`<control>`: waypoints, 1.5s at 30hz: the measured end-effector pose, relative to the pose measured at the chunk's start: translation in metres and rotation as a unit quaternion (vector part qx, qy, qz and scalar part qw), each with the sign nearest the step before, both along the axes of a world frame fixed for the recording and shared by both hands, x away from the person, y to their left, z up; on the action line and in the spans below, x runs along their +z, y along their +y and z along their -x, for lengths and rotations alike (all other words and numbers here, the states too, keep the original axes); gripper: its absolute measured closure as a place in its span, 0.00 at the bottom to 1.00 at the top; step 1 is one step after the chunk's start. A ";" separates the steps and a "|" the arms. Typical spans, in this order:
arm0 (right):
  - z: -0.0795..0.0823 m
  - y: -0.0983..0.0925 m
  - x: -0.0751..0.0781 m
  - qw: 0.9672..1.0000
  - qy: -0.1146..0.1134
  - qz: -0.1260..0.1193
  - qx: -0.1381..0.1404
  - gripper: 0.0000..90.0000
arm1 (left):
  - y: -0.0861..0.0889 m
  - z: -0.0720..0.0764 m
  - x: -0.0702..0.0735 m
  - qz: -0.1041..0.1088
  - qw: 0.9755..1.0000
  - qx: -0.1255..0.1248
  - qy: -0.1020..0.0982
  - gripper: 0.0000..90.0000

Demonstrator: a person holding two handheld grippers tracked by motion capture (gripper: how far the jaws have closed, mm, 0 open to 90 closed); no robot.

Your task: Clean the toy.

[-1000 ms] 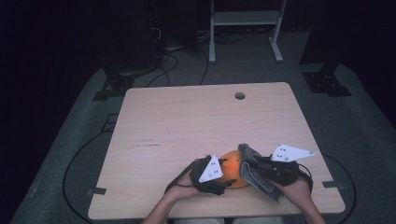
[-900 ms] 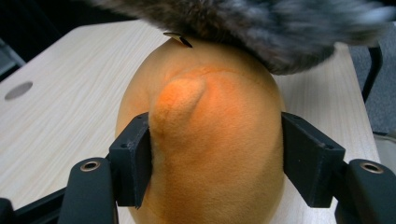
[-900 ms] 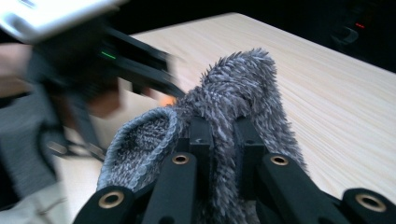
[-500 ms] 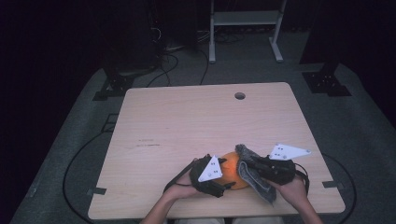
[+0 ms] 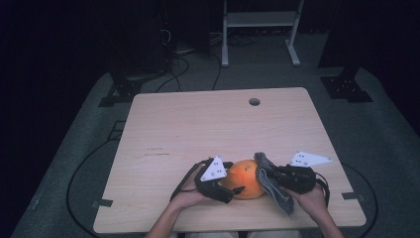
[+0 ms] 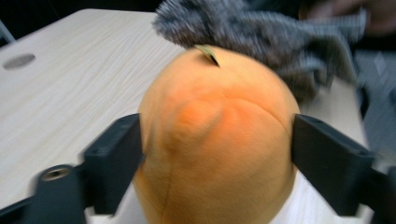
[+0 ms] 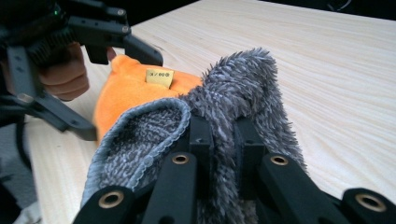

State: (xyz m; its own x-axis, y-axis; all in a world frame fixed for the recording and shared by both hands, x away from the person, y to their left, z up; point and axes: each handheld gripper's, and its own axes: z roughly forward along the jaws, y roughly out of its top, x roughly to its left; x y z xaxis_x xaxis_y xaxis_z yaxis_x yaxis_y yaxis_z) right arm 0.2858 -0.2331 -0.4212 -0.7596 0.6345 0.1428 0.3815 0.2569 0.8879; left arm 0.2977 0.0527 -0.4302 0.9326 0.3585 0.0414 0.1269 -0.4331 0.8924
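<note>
An orange plush ball with a small tag sits on the table near its front edge. My left gripper straddles it from the left. Its jaws have just been opening and now stand at the ball's two sides without squeezing it. My right gripper comes in from the right, shut on a grey fuzzy cloth. In the right gripper view the cloth bunches over the jaws and lies against the ball. In the left gripper view the cloth hangs just behind the ball's top.
The light wooden table has a round hole near its far edge. Cables and black stand feet lie on the floor behind it, with a white rack's legs farther back.
The left jaws have spread apart around the orange ball. The right gripper with the grey cloth has sunk a little beside the ball.
</note>
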 end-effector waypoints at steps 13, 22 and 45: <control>-0.010 -0.021 -0.018 0.998 0.044 -0.006 -0.035 0.89 | 0.014 -0.003 -0.004 -0.026 1.000 -0.002 -0.010 0.34; -0.010 -0.013 -0.023 0.999 0.046 -0.018 -0.020 0.89 | 0.026 -0.011 -0.006 -0.019 1.000 0.009 0.010 0.34; -0.003 -0.010 0.007 0.999 0.008 -0.045 0.002 0.89 | 0.020 -0.009 -0.009 -0.018 1.000 -0.001 0.008 0.34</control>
